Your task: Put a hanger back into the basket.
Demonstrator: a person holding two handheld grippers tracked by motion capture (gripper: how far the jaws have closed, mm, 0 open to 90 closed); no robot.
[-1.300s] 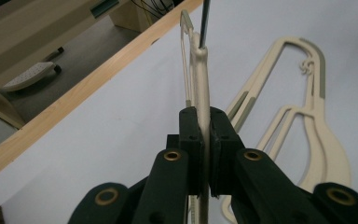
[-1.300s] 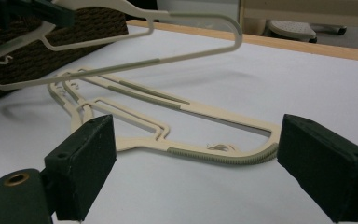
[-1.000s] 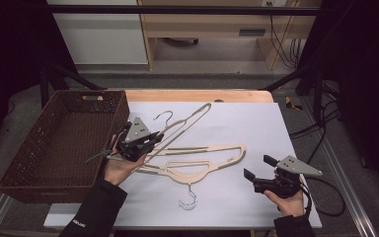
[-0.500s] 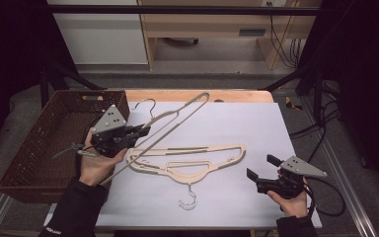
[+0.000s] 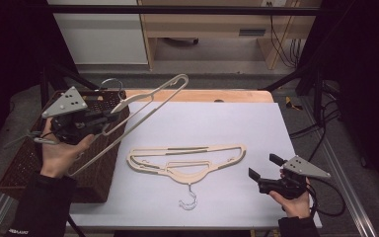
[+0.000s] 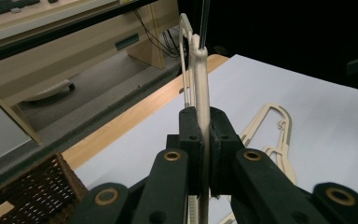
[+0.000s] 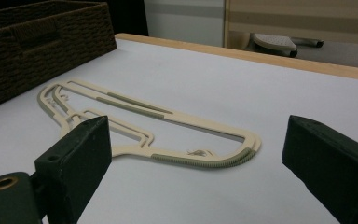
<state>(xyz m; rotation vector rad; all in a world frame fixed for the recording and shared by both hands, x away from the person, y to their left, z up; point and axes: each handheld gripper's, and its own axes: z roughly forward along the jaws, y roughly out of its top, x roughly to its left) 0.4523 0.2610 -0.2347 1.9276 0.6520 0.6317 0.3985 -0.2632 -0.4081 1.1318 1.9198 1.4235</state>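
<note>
My left gripper (image 5: 106, 117) is shut on a cream hanger (image 5: 148, 101), holding it lifted and tilted over the brown wicker basket (image 5: 34, 163) at the table's left. In the left gripper view the hanger (image 6: 200, 88) stands edge-on, clamped between the two black jaws of that gripper (image 6: 204, 140). A second cream hanger (image 5: 187, 160) lies flat on the white tabletop, its metal hook (image 5: 190, 200) towards the front edge. My right gripper (image 5: 264, 168) hovers open at the front right, apart from it. In the right gripper view the flat hanger (image 7: 144, 126) lies ahead of the open gripper (image 7: 205, 149).
The white table surface (image 5: 217, 123) has a wooden strip (image 5: 197, 95) along its far edge. The basket (image 7: 37, 42) stands beyond the flat hanger in the right gripper view. Cables (image 5: 325, 133) hang off the table's right side. A metal frame bar (image 5: 177, 10) crosses above.
My left gripper has carried the hanger up and to the left, from above the other hanger to over the basket. The right gripper has stayed nearly still, open.
</note>
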